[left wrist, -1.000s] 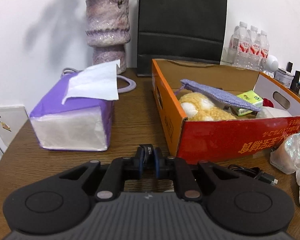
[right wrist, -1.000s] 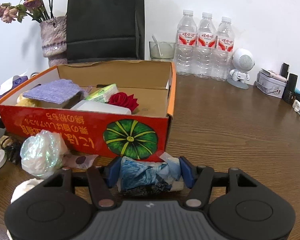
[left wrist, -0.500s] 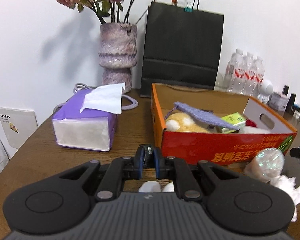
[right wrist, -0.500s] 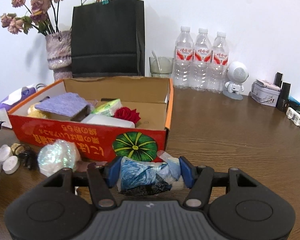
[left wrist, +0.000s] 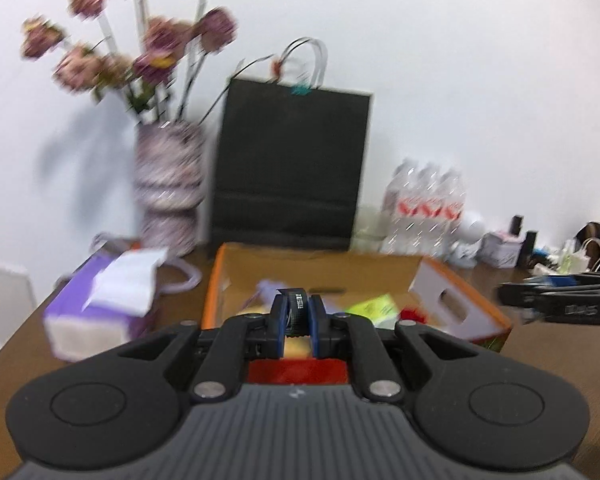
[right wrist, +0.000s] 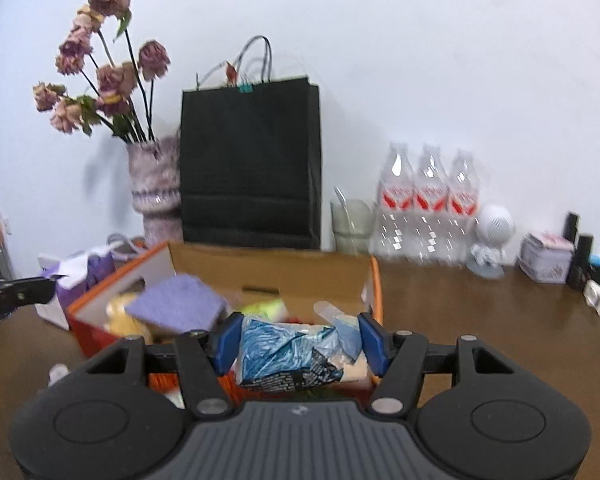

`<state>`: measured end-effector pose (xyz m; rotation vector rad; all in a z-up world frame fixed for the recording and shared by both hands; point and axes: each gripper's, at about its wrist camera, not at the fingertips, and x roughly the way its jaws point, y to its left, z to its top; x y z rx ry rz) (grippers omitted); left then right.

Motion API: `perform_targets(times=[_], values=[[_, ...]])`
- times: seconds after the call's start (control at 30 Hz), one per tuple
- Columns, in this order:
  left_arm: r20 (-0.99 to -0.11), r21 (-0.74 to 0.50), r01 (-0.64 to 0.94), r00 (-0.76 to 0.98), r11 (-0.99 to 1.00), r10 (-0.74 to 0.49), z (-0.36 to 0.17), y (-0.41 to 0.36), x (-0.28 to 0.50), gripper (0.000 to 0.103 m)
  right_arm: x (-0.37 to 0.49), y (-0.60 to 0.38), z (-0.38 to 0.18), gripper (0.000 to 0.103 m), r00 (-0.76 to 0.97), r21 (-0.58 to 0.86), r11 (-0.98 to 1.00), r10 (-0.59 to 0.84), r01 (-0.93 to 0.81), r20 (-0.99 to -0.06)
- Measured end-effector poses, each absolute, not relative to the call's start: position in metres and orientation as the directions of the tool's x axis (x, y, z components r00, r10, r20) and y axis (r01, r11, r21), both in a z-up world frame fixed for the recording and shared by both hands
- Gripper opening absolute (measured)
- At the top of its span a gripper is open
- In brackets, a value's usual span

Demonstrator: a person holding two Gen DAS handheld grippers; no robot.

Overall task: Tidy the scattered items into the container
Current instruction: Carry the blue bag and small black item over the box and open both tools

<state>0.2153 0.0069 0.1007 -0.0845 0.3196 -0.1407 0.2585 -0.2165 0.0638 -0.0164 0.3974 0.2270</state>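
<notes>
The orange cardboard box [left wrist: 458,280] [right wrist: 120,276] stands on the brown table and holds a purple cloth [right wrist: 180,304], a yellow plush, a green packet [left wrist: 374,306] and a red flower. My left gripper [left wrist: 297,312] is shut on a small black object [left wrist: 296,314] and hangs above the box's near wall. My right gripper [right wrist: 300,340] is shut on a crumpled blue snack packet [right wrist: 288,354], raised over the box's front edge. The right gripper also shows at the right in the left wrist view [left wrist: 560,308].
A purple tissue pack [left wrist: 96,312] lies left of the box. A vase of dried flowers [right wrist: 156,188], a black paper bag [right wrist: 252,168], a glass [right wrist: 350,224], three water bottles [right wrist: 428,204] and small items [right wrist: 546,262] stand along the back wall.
Both grippers have risen from table level to above the box, each carrying its item. The views now look down into the box; the left view is blurred by motion.
</notes>
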Motion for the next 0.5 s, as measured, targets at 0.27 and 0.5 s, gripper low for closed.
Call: perform_targets(times=[0.27, 0.5], values=[[-0.302, -0.17, 0.128, 0.937, 0.977, -0.175, 0.102, -0.016, 0.271, 0.012, 0.301, -0.189, 0.07, 0.06, 0.89, 0.047, 0.969, 0.243, -0.244, -0.386], [-0.368, -0.151, 0.11, 0.916, 0.982, -0.159, 0.079, -0.029, 0.309, 0.012, 0.335, -0.187, 0.054, 0.06, 0.861, 0.036, 0.965, 0.248, -0.259, -0.445]])
